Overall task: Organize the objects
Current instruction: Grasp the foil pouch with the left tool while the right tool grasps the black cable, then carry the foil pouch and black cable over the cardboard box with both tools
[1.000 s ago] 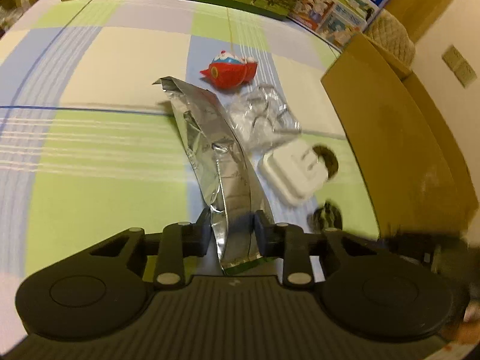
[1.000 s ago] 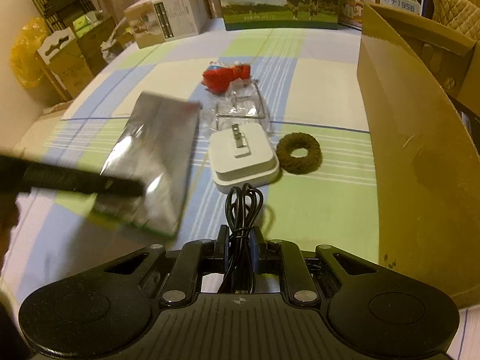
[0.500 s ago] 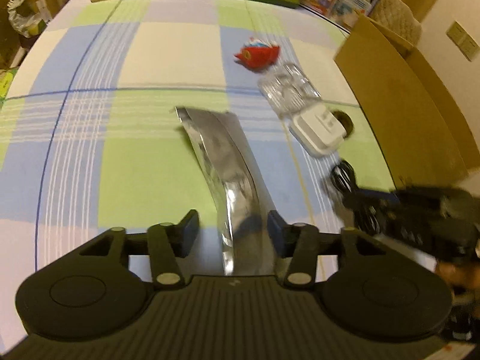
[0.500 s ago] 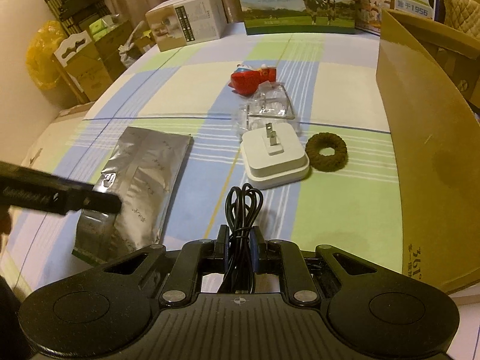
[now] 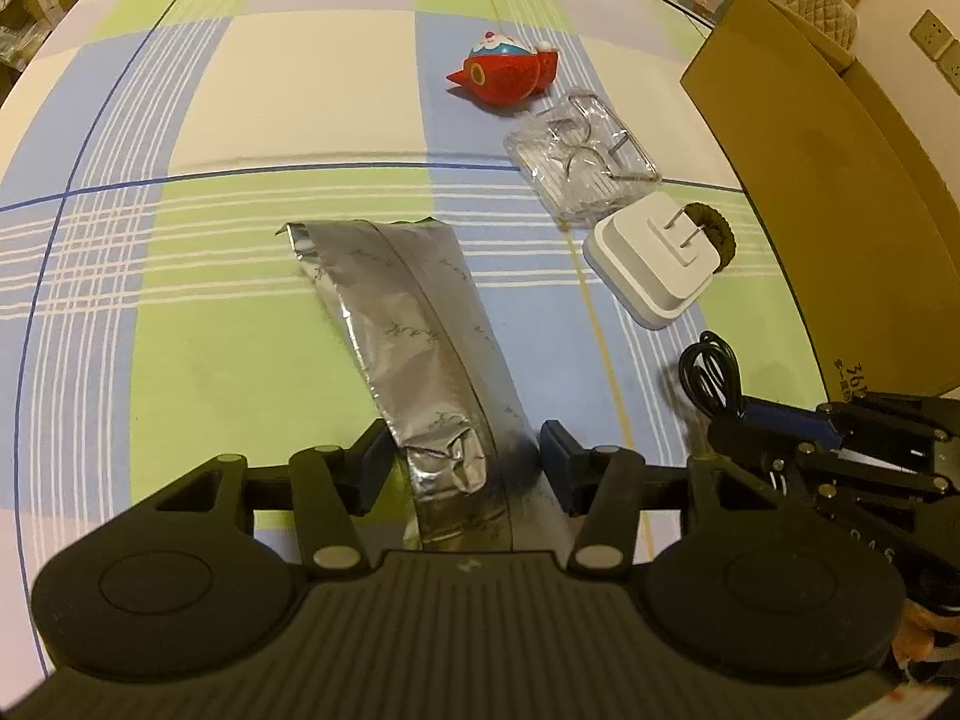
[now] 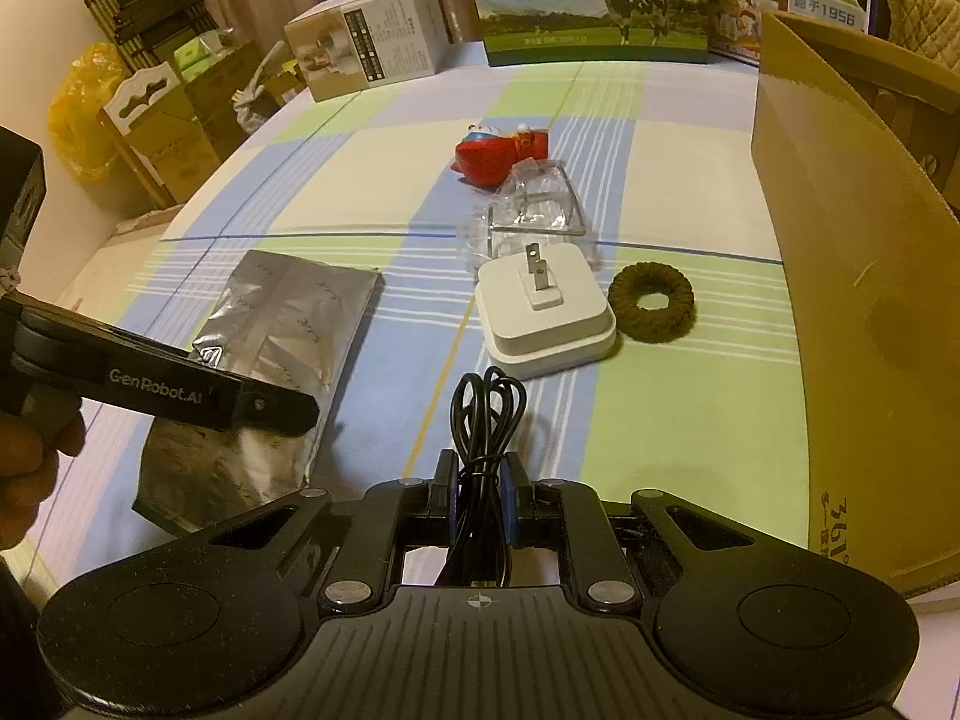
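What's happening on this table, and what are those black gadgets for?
A person is tidying small items with a handheld gripping tool in each hand. The right tool is clamped on a coiled black cable. The left tool has just let go of a silver foil pouch: its jaws have opened, then eased in a little, and stand apart either side of the pouch lying on the checked cloth. A white plug adapter, brown hair tie, clear packet and red toy wait beside a cardboard box.
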### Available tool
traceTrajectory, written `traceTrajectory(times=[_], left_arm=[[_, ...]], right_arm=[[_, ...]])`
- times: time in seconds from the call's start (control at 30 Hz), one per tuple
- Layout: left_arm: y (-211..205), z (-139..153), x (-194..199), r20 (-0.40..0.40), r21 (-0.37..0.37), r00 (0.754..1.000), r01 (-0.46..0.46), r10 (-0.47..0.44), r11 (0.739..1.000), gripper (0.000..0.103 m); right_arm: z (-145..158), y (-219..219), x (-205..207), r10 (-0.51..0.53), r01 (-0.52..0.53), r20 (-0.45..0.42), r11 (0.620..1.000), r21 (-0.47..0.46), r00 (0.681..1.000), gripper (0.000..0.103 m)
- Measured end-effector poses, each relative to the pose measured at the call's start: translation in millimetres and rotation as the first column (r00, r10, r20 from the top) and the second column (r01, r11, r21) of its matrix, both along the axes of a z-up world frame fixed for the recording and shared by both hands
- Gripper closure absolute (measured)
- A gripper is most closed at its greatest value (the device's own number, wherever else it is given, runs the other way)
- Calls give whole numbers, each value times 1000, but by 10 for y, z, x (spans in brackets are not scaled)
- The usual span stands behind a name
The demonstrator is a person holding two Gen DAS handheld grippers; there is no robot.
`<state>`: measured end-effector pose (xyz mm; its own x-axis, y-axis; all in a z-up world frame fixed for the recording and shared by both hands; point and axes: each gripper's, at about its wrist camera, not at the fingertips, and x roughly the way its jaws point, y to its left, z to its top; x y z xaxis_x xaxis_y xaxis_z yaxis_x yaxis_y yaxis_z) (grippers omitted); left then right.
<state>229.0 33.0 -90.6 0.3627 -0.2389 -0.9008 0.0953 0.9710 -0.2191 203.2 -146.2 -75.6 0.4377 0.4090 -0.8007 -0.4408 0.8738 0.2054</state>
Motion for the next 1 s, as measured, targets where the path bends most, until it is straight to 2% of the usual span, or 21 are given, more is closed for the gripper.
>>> traceTrajectory(times=[0.1, 0.23, 0.67, 1.0], left_arm=[[22, 32, -23, 2, 2, 1000, 16, -16, 1000, 68], [52, 109, -85, 15, 25, 999, 32, -32, 999, 75], [83, 418, -473, 67, -8, 998, 15, -15, 1000, 75], [-163, 841, -837, 155, -47, 988, 20, -13, 999, 75]], right_arm=[[7, -2, -5, 0, 0, 3, 1000, 1, 1000, 93], [18, -5, -19, 1, -1, 8, 1000, 4, 1000, 93], [180, -23, -310, -6, 6, 34, 1000, 3, 999, 93], [636, -232, -628, -87, 85, 92, 996, 30, 992, 93]])
